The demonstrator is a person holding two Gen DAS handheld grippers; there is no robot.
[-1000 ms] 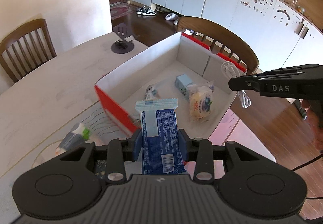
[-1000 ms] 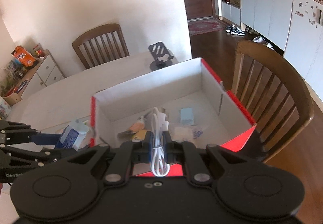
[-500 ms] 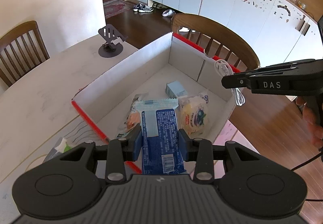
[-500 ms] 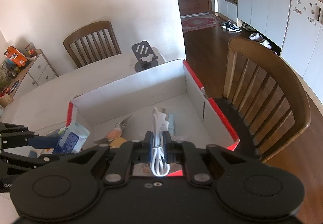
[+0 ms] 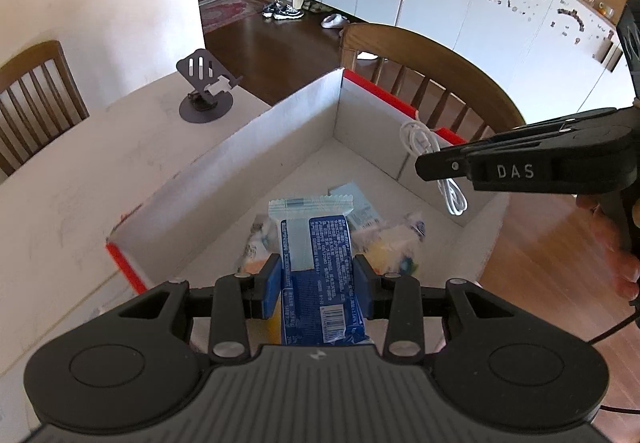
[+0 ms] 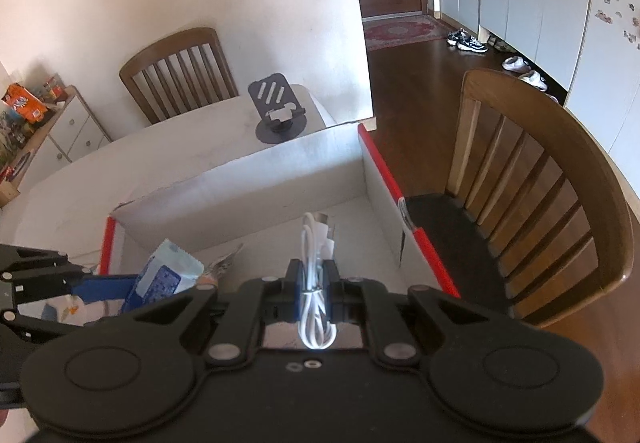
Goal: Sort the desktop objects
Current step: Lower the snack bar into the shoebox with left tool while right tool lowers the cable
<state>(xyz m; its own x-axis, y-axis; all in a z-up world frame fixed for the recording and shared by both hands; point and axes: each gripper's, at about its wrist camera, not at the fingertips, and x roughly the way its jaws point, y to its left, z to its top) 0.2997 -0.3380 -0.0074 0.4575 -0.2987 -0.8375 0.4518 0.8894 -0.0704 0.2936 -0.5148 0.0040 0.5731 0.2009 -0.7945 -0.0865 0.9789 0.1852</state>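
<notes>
Delivery is the step in hand: both carried items are poised over the open cardboard box (image 5: 248,147), which sits on the pale bench (image 5: 80,171) and fills the middle of each wrist view. The left hand-held gripper (image 5: 316,285) is clenched on a blue-and-white snack packet (image 5: 316,243), its blue pads pressing the packet's two long sides at lower centre of the left view, the crimped top end jutting forward above the box floor. The right hand-held gripper (image 6: 313,285) is clamped on a coiled white cable (image 6: 314,267), held upright between its pads at lower centre of the right view; in the left view the same cable dangles at right of frame, just inside the box's red-edged far wall. Already lying in the box are a pale blue carton (image 5: 356,199) and a couple of clear-wrapped snacks (image 5: 396,247), partly hidden behind the packet. A dark phone stand (image 5: 206,91) stands on the bench beyond the box, upper left, well apart from the work.

Judging by this, the next move calls for lowering each load a little further inside the walls and then letting the pads part, so packet and cable drop onto bare floor rather than catching on the rim. The cable's loose loops could snag on a pad as it is let go.
</notes>
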